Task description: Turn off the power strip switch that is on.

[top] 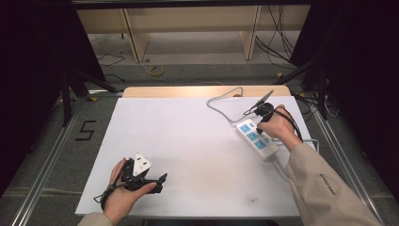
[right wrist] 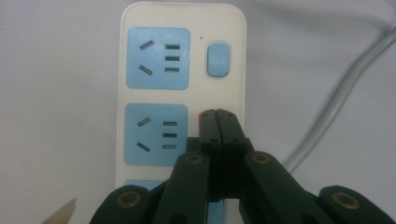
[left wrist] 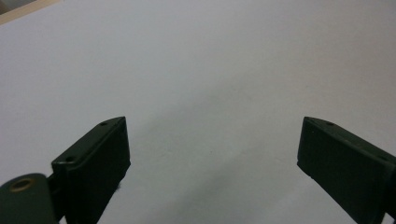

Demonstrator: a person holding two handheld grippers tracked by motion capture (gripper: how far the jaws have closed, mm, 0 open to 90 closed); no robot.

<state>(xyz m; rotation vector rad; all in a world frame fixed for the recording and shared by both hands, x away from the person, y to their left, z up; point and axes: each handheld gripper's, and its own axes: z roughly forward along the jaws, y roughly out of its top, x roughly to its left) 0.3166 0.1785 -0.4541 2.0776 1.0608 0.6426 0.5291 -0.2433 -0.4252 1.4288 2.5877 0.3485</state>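
Right gripper view shows the right claw clenched with nothing between its tips, which sit over the power strip beside its middle blue socket; whether they press it is hard to tell. The strip lies at the right of the white counter, its grey cable running far. The left claw is released wide above bare counter at the near left.

Second switch: hidden under the closed black right gripper, beside a small red light.
Third blue socket panel: mostly covered, cut off below.
White plastic power strip: lower end out of frame.
Grey cable: blurred, possibly the strip's own.
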